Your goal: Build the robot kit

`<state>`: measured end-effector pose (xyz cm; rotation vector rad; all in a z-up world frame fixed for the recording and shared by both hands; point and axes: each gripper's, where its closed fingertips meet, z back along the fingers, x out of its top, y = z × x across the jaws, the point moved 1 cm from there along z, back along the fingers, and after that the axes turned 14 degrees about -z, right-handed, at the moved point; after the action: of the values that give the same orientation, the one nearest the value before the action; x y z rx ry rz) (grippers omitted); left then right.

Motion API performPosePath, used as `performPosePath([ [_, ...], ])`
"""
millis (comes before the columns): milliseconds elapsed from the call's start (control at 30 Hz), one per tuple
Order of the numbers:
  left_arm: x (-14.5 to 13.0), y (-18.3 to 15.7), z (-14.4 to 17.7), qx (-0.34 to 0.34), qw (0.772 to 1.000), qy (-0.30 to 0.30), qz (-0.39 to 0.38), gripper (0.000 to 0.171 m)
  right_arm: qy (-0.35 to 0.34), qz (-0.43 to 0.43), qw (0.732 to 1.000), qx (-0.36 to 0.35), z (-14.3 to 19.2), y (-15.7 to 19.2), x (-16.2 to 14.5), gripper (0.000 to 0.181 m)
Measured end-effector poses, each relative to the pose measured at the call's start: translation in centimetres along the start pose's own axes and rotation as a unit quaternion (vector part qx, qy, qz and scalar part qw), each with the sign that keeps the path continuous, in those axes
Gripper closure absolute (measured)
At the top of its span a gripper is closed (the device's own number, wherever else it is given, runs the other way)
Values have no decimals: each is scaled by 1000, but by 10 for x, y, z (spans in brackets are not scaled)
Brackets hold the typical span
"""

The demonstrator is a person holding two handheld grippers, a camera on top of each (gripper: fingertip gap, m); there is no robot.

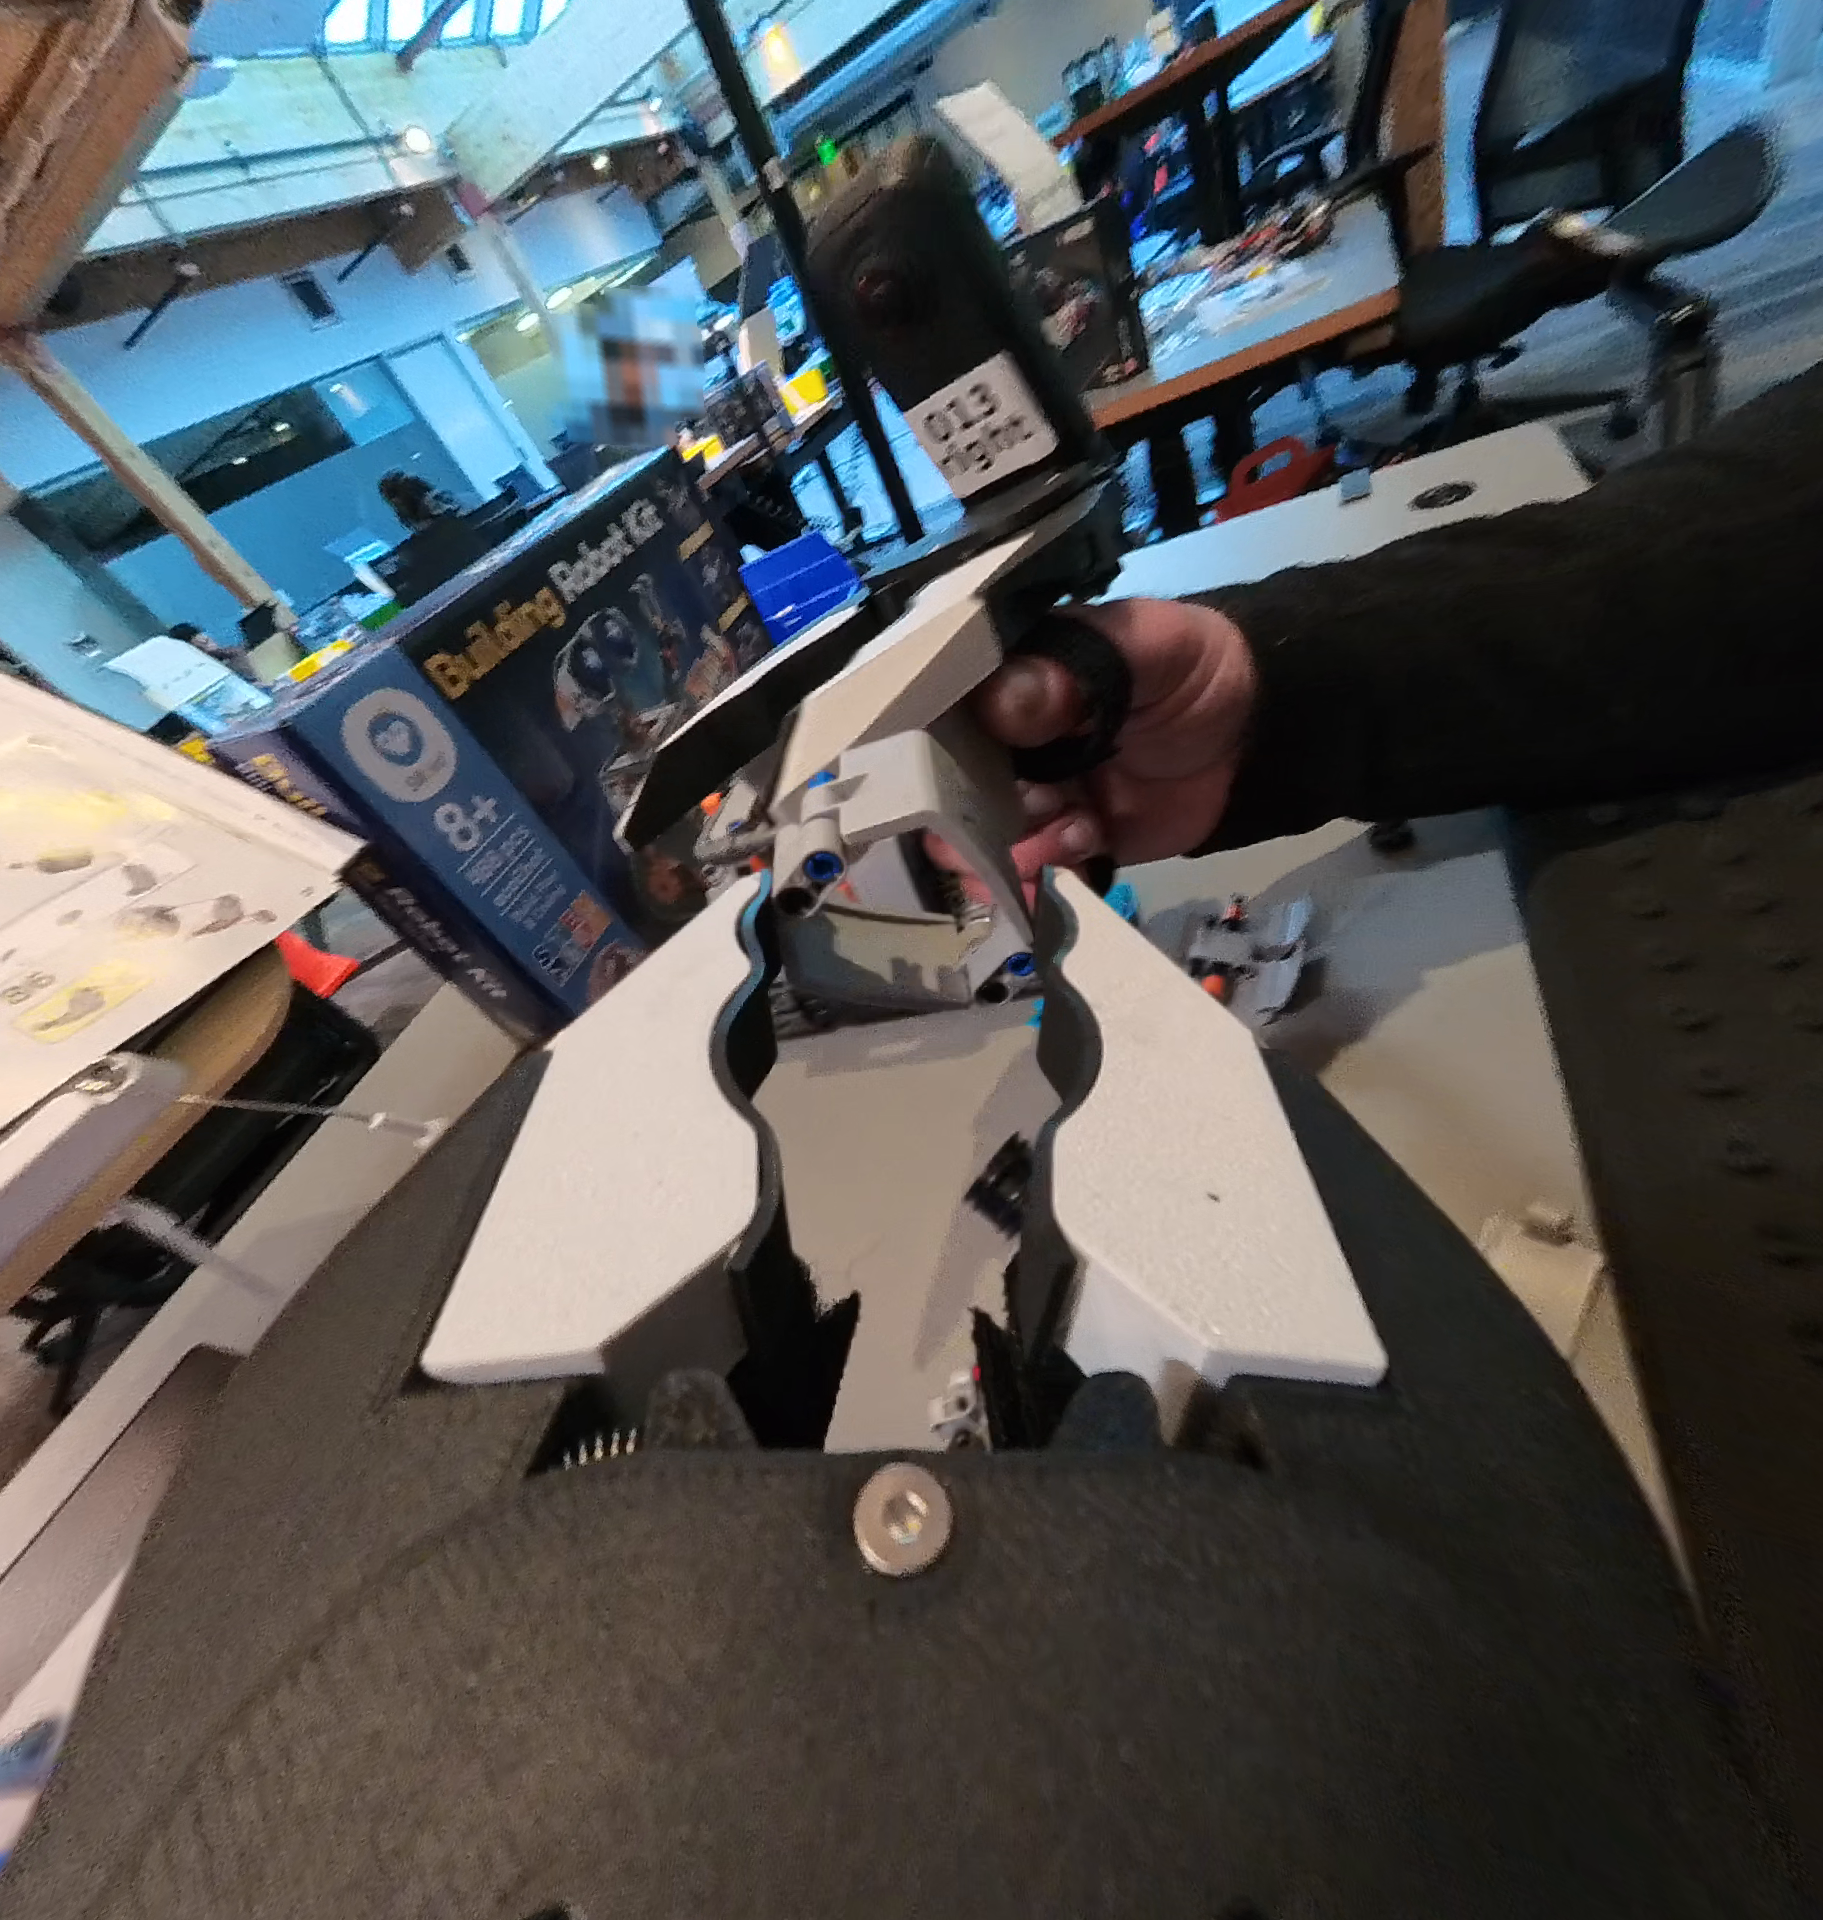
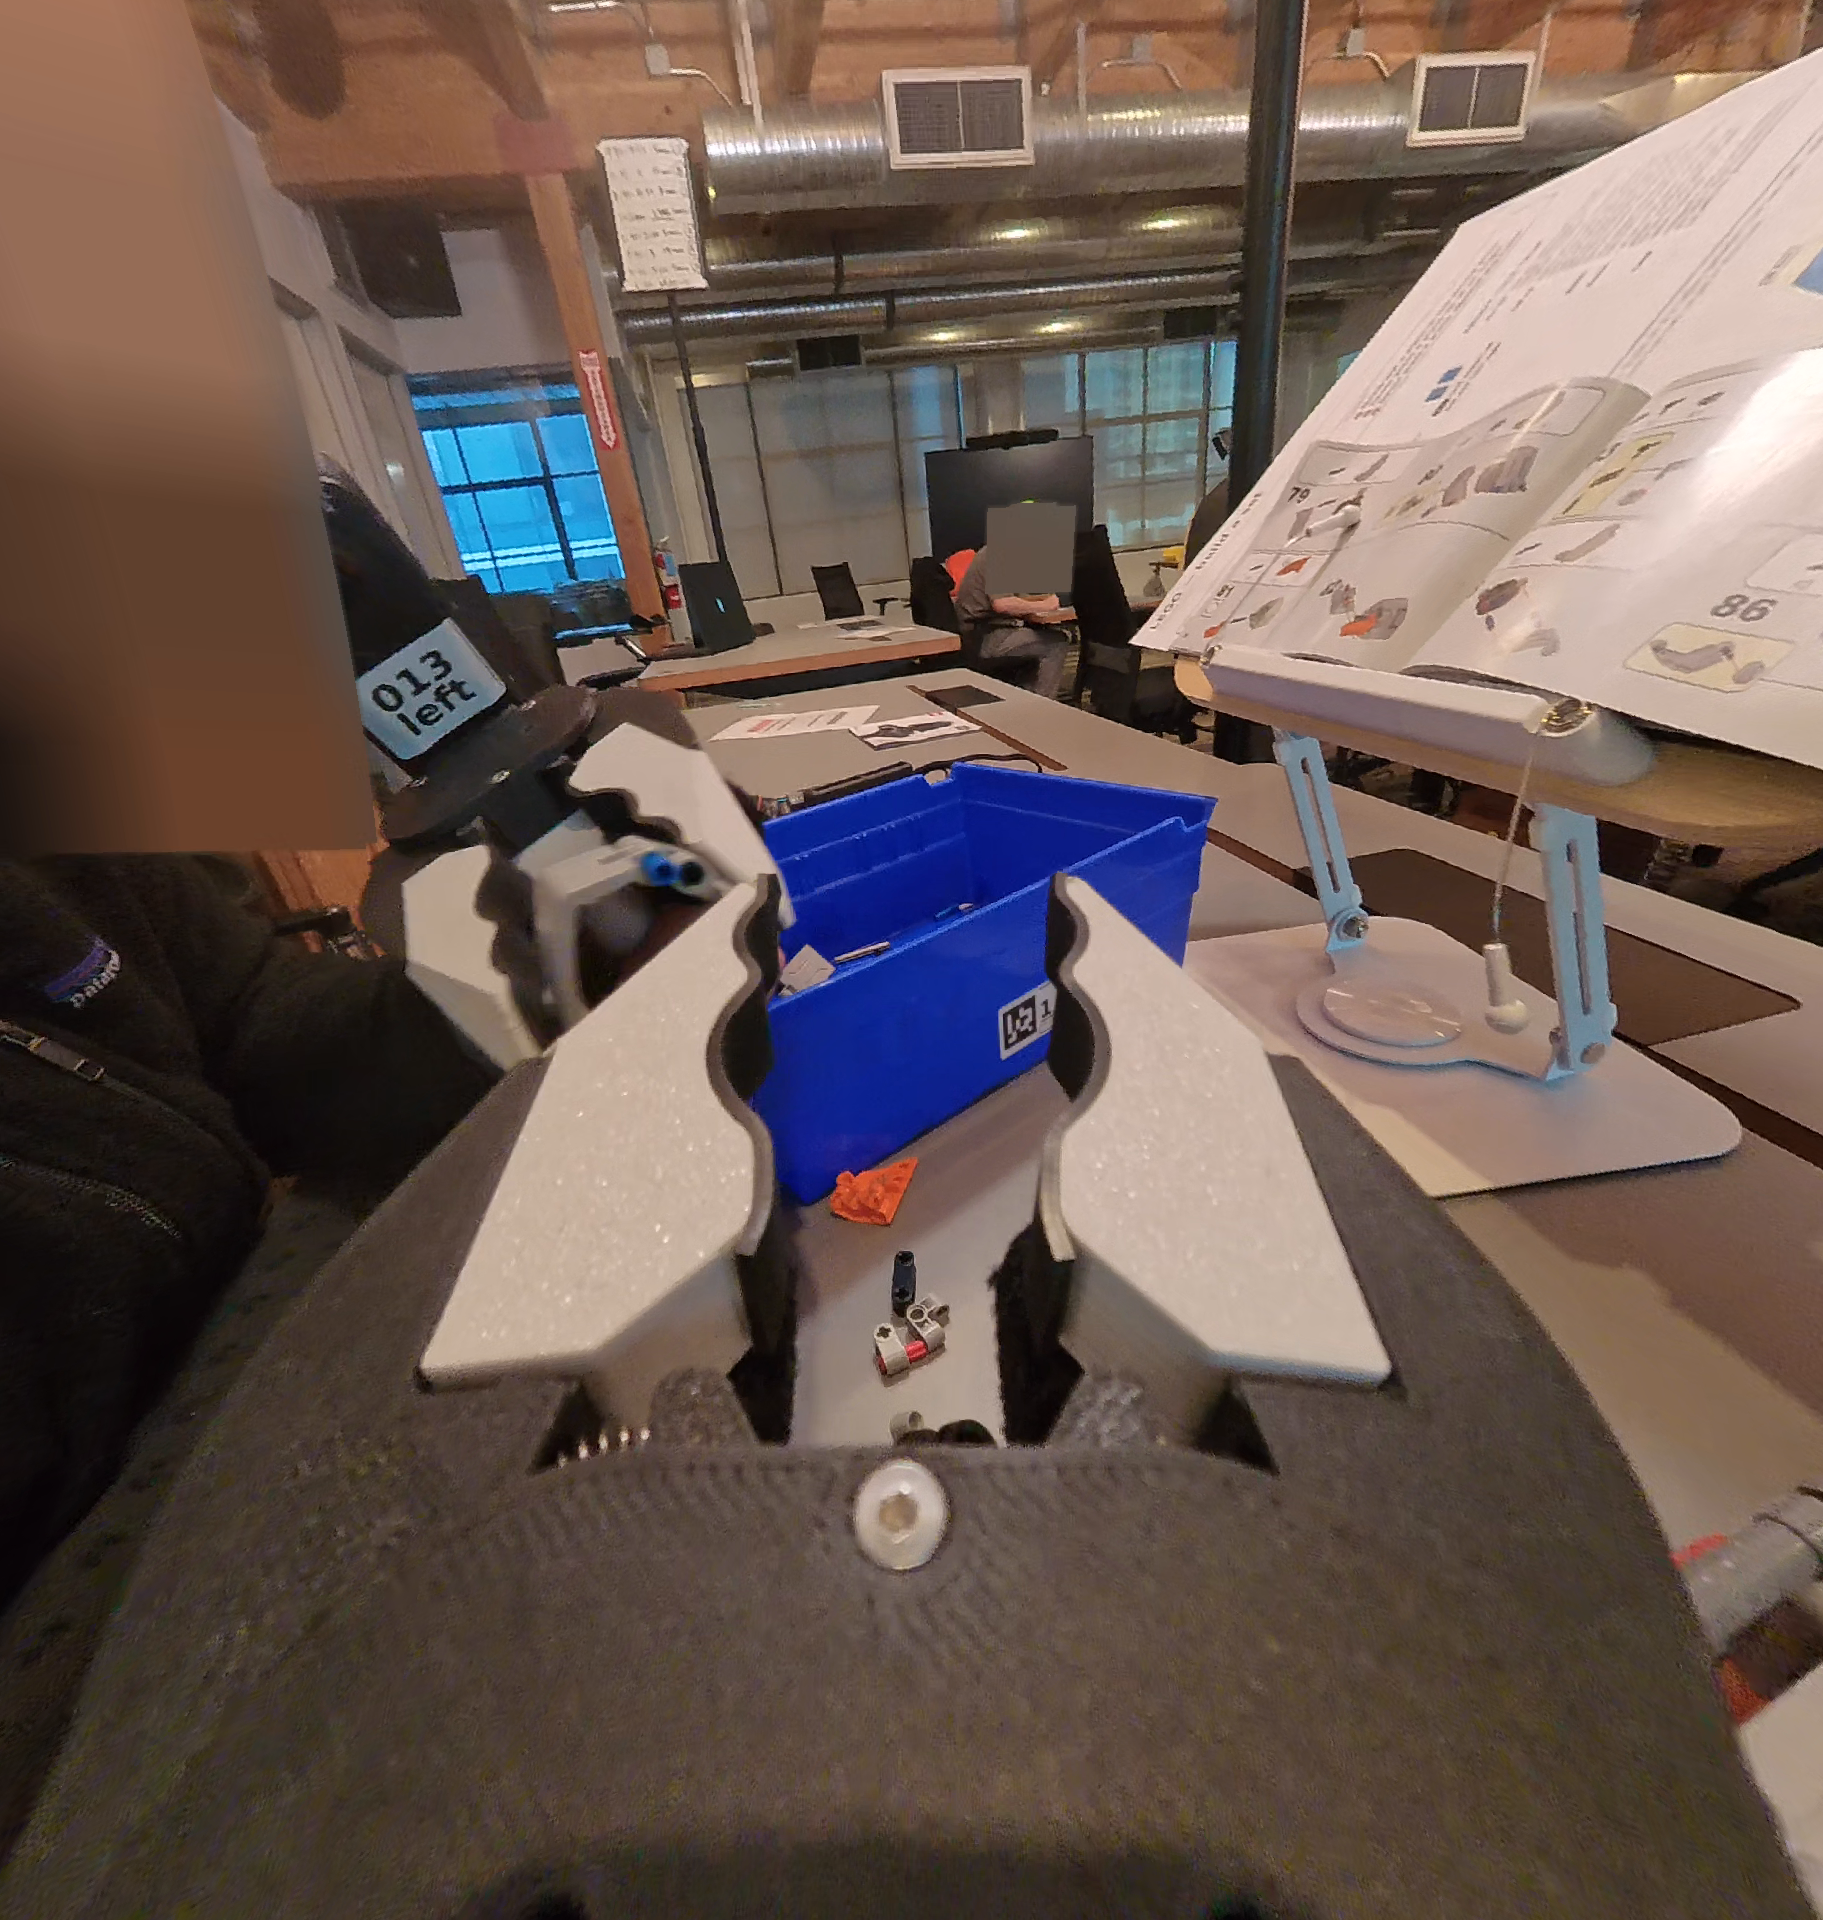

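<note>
My left gripper (image 1: 902, 920) is shut on a grey brick assembly (image 1: 886, 935) with blue pins and holds it at its fingertips above the table. My right gripper (image 1: 772, 769), held by a hand in a dark sleeve, hovers just above and behind that assembly. In the right wrist view my right gripper (image 2: 907, 904) is open with nothing between its fingers. Its left fingertip is close to the left gripper (image 2: 626, 925) and the grey assembly (image 2: 600, 878). Below the right gripper lie an orange piece (image 2: 871, 1190) and small grey and black pieces (image 2: 907, 1330).
A blue bin (image 2: 990, 997) with a few parts stands ahead of the right gripper. An open instruction book (image 2: 1561, 499) rests on a stand (image 2: 1458, 1029) at right. A kit box (image 1: 574, 727) and another grey assembly (image 1: 1250, 956) are on the table.
</note>
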<state>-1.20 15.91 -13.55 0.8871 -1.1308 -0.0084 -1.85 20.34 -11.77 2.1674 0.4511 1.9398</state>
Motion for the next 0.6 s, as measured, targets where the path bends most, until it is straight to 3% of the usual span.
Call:
performPosePath([
  [167, -3, -9, -4, -15, 1000, 16, -11, 125, -13, -6, 1000, -5, 5, -2, 8, 132],
  [367, -3, 5, 6, 4, 1000, 3, 16, 125, -28, 34, 999, -28, 17, 2, 27, 131],
  [600, 4, 0, 7, 2, 1000, -7, -24, 126, -7, 67, 996, -63, 34, 2, 40, 121],
])
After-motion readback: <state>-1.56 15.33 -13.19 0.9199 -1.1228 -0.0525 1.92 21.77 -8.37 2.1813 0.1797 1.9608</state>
